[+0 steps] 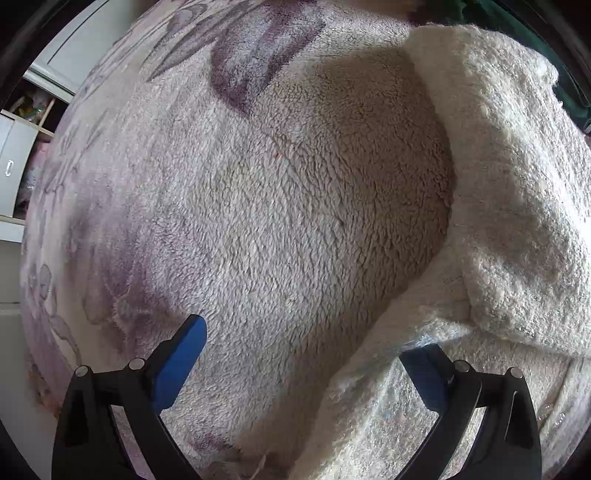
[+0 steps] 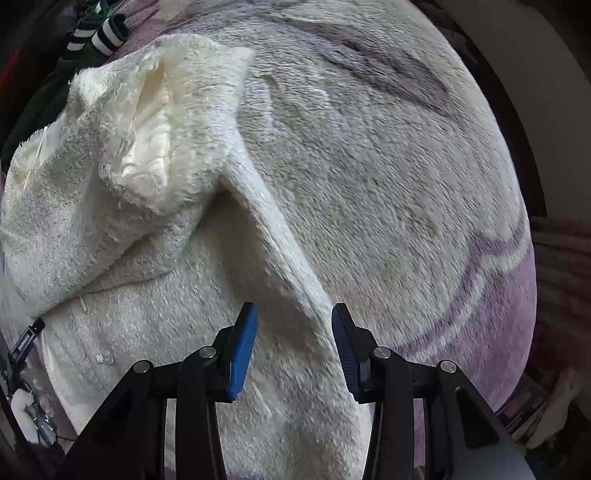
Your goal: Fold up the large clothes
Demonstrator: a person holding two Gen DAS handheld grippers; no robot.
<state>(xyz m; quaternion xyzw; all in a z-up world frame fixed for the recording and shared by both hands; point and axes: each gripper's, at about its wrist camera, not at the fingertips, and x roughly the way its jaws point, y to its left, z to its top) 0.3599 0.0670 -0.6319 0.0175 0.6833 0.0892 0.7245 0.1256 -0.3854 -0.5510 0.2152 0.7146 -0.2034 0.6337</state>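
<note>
A large fluffy white garment (image 1: 517,206) lies on a plush pale blanket with purple flowers (image 1: 258,206). In the left wrist view it fills the right side, folded over itself. My left gripper (image 1: 306,339) is open wide and empty, low over the garment's left edge. In the right wrist view the garment (image 2: 110,206) fills the left and bottom, with a sleeve or raised fold (image 2: 280,243) running toward my right gripper (image 2: 293,317). The right gripper is open, its blue pads on either side of this fold without pinching it.
The blanket (image 2: 406,166) covers the whole surface. Dark green clothing with white stripes (image 2: 99,33) lies at the far left in the right wrist view. White cabinets (image 1: 22,173) stand left in the left wrist view. A black tag (image 2: 26,341) and cables sit at the lower left.
</note>
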